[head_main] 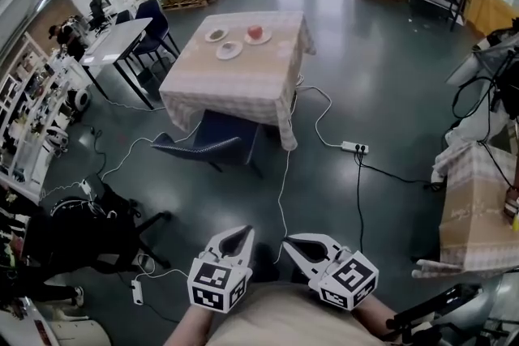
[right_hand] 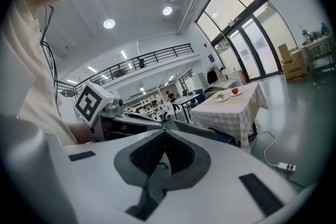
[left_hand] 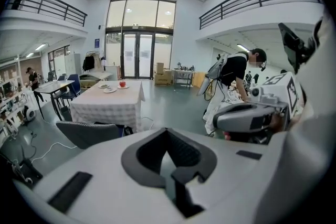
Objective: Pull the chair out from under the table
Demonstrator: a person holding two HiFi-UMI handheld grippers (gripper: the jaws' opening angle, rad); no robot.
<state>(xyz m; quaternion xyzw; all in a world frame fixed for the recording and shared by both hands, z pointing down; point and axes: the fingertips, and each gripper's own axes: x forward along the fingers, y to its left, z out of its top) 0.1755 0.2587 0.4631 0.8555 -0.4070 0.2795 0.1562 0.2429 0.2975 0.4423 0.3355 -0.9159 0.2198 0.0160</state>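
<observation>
A dark blue chair [head_main: 207, 143] is tucked under the near side of a table with a checked cloth [head_main: 243, 73]; only its backrest and seat edge stick out. Both grippers are held low in front of the person's body, far from the chair. The left gripper [head_main: 246, 231] is shut with nothing in it, and the right gripper [head_main: 287, 241] beside it is also shut and empty. The left gripper view has the closed jaw tips [left_hand: 167, 130] with the chair [left_hand: 86, 132] and table [left_hand: 107, 105] beyond, at left. The right gripper view shows its tips [right_hand: 164, 131] together, the chair [right_hand: 197, 131] and table [right_hand: 231, 110] ahead.
Plates and a red apple [head_main: 255, 33] sit on the table. White cables [head_main: 284, 174] and a power strip [head_main: 354, 147] lie on the floor between me and the chair. A black office chair [head_main: 81, 235] stands at left, a second cloth-covered table [head_main: 478, 207] at right.
</observation>
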